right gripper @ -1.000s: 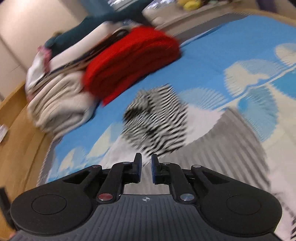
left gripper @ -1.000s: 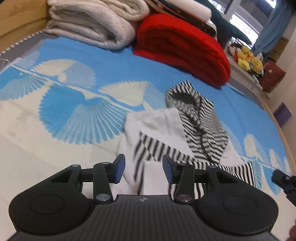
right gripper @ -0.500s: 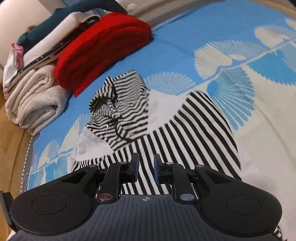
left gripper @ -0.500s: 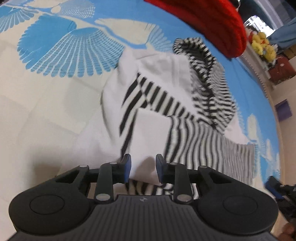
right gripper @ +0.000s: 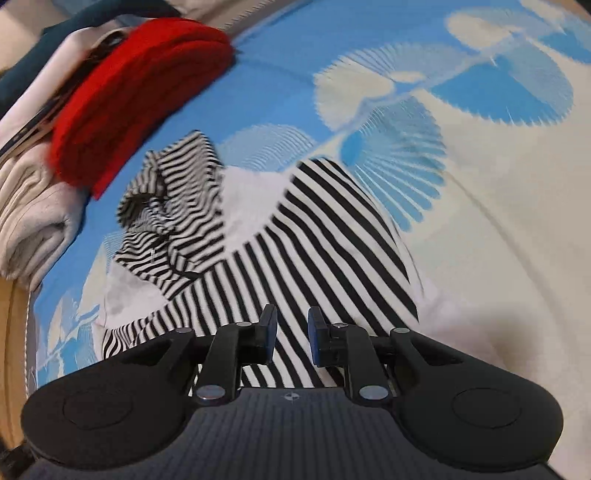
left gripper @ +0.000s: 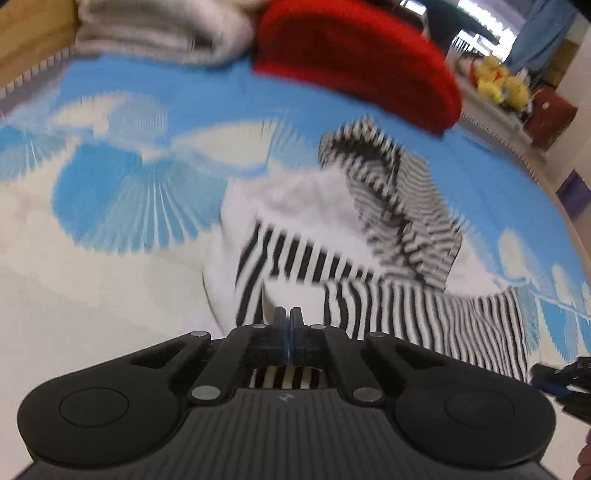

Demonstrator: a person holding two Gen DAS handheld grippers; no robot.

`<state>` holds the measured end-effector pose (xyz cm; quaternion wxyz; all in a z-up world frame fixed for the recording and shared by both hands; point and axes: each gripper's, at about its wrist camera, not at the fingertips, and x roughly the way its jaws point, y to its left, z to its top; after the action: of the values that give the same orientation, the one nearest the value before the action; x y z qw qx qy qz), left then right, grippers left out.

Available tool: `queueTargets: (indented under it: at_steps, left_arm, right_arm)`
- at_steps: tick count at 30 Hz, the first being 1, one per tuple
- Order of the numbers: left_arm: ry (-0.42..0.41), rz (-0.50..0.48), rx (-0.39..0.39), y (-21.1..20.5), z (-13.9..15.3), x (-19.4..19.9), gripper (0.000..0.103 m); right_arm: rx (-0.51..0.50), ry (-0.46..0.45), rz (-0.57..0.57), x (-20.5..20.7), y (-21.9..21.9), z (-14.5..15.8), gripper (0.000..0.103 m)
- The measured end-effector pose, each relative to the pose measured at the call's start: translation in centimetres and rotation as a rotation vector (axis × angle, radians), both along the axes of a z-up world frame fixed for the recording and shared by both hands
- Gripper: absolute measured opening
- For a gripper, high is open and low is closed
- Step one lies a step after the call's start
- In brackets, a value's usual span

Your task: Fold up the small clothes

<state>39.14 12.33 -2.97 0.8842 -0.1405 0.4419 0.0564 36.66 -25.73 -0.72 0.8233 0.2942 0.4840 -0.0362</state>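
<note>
two grippers over a striped hoodie on a bed.
the black-and-white hoodie [right gripper: 295,236] lay spread on the blue fan-patterned bedspread [right gripper: 480,192], its hood toward the far red blanket [left gripper: 354,59] and pale folded blanket [left gripper: 159,33]. the left gripper [left gripper: 286,317] was clenched, pads together at the hoodie's near edge; whether cloth was pinched could not be told. the right gripper [right gripper: 291,328] was released, its jaws having just opened, apart above the striped body.
</note>
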Motion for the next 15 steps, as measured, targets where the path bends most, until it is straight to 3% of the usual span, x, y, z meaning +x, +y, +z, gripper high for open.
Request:
queueTargets:
  at_steps: [3, 7, 9, 12, 15]
  left_arm:
    - [0.013, 0.042, 0.016, 0.4, 0.0, -0.3, 0.000]
    - [0.159, 0.096, -0.078, 1.9, -2.5, 0.1, 0.001]
    - [0.127, 0.107, -0.055, 1.8, -2.3, 0.0, 0.001]
    - [0.069, 0.039, 0.006, 0.7, -1.6, 0.1, 0.004]
    - [0.144, 0.003, -0.075, 0.6, -3.7, 0.7, 0.012]
  right_arm:
    - [0.037, 0.030, -0.028, 0.0, -0.1, -0.9, 0.019]
    - [0.041, 0.075, -0.047, 0.0, 0.3, -2.1, 0.019]
    - [0.023, 0.104, -0.057, 0.2, 0.3, -2.9, 0.019]
    - [-0.027, 0.149, -0.088, 0.6, 0.0, -4.0, 0.019]
    - [-0.041, 0.150, -0.092, 0.7, -0.1, -4.2, 0.019]
